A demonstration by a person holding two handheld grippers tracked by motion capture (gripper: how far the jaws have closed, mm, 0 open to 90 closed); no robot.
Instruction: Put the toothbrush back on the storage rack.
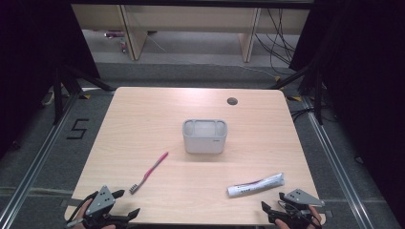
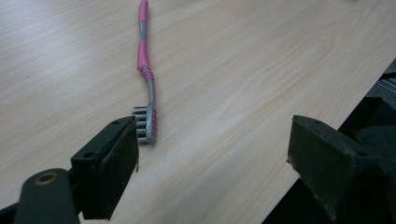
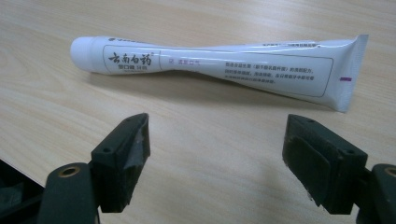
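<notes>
The person is holding the left gripper (image 1: 125, 202) at the near left corner of the table (image 1: 143, 109), and its jaws are standing wide apart with nothing between them. The pink toothbrush (image 1: 149, 171) is lying flat on the wood just in front of this gripper, with its brush end nearest to it and its handle pointing away toward the grey holder (image 1: 205, 136) in the middle of the table. In the left gripper view the brush head (image 2: 148, 123) is sitting just beside the left jaw, not touching it. The right gripper (image 1: 272, 201) is waiting at the near right corner, and its jaws are also standing wide apart and holding nothing. The white toothpaste tube (image 1: 256, 185) is lying on its side just in front of it, near but apart. In the right gripper view the tube (image 3: 219, 65) is stretching across beyond both jaws, with its cap to the left.
</notes>
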